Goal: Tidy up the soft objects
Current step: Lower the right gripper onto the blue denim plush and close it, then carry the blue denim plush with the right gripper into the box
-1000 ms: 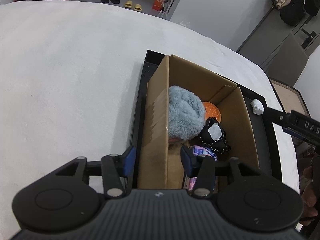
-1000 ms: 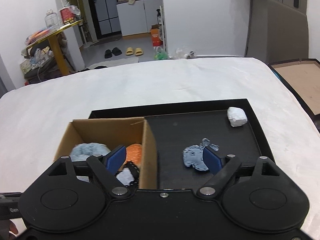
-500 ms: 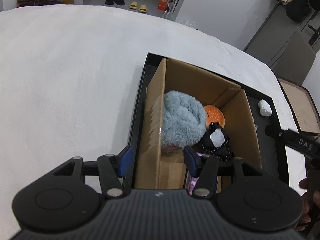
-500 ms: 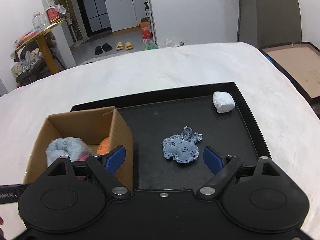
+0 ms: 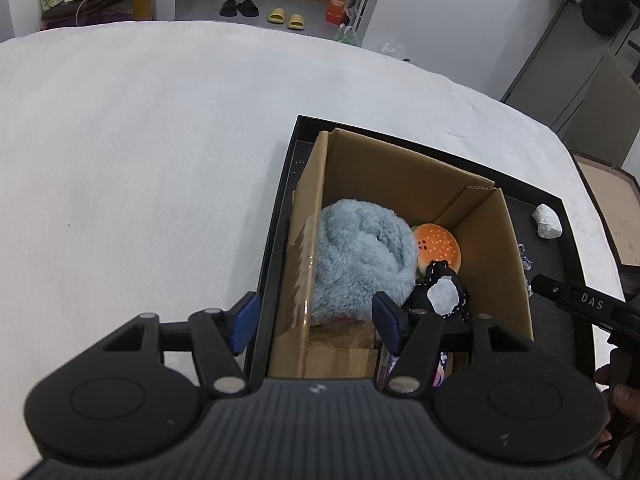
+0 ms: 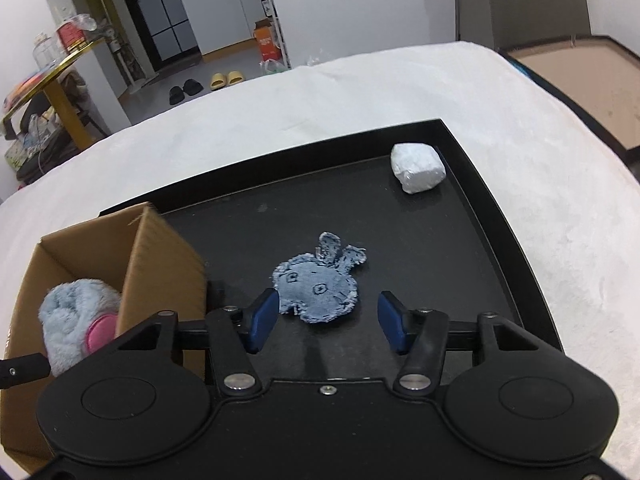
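Observation:
An open cardboard box (image 5: pixel 400 172) stands on the left of a black tray (image 6: pixel 500 220). In it lie a fluffy blue plush (image 5: pixel 360 256), an orange burger plush (image 5: pixel 438 246) and a black toy with a white oval (image 5: pixel 440 294). My left gripper (image 5: pixel 316 322) straddles the box's near left wall without touching it; its jaws are opening. A denim animal-face patch (image 6: pixel 318 288) lies flat on the tray. My right gripper (image 6: pixel 328 320) hovers just before it, jaws closing, pads clear of the cloth. A white lump (image 6: pixel 418 168) sits in the tray's far right corner.
The tray rests on a white padded surface (image 5: pixel 140 160) that spreads wide to the left and beyond. A black bar of the other gripper (image 5: pixel 580 300) and a hand (image 5: pixel 612 400) show at the left wrist view's right edge. Furniture and slippers are far behind.
My right gripper has swung right from the box and sunk toward the denim patch, its jaws narrowing. The left gripper's jaws have widened around the box wall.

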`<state>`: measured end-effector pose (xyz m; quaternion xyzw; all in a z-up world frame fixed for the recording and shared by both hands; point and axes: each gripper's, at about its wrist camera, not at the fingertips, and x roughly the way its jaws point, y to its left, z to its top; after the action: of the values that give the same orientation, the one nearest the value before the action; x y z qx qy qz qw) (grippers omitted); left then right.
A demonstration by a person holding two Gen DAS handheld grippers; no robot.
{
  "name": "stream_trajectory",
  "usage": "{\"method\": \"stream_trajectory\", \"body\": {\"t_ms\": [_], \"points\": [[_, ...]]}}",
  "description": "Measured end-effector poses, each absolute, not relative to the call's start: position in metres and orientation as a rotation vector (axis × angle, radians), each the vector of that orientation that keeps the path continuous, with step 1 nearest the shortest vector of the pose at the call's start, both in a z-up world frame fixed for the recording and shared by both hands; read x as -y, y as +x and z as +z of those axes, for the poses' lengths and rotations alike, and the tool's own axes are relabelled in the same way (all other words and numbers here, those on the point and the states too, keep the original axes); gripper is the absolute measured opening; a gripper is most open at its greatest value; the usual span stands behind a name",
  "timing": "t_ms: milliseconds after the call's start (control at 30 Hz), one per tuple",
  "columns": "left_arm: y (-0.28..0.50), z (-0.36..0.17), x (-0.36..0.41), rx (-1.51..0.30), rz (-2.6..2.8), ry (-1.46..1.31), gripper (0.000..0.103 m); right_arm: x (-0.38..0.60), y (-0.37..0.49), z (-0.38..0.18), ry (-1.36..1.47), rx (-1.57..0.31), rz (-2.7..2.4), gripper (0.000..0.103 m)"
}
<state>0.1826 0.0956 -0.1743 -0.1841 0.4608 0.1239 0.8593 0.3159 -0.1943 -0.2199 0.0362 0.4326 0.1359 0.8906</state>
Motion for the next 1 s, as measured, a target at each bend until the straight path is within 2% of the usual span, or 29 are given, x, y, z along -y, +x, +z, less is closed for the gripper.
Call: {"method": "stream_trajectory", "body": {"t_ms": [767,800,867,900,1000], "points": [[0.197,-0.18,-0.091,-0.99,0.279,-0.365,0.061,0.183,0.347,-0.251,0.111,-0.932,0.287,0.056],[0.197,-0.18,-0.091,-0.99,0.28,-0.364,0.061,0.182,0.347,-0.25,0.107,-0.934,0.288,0.054],[0.197,-0.181,-0.09,-0.99,0.28,-0.364,0.061,0.18,0.347,-0.25,0.094,-0.939,0.304,0.044],[0.197,-0.181,-0.09,-0.991,0.28,-0.364,0.061,0.18,0.346,-0.249,0.094,-0.944,0.32,0.036],[0.197,-0.18,-0.09,-0.993,0.28,-0.361,0.061,0.181,0.341,-0.247,0.083,-0.947,0.327,0.033]]}}
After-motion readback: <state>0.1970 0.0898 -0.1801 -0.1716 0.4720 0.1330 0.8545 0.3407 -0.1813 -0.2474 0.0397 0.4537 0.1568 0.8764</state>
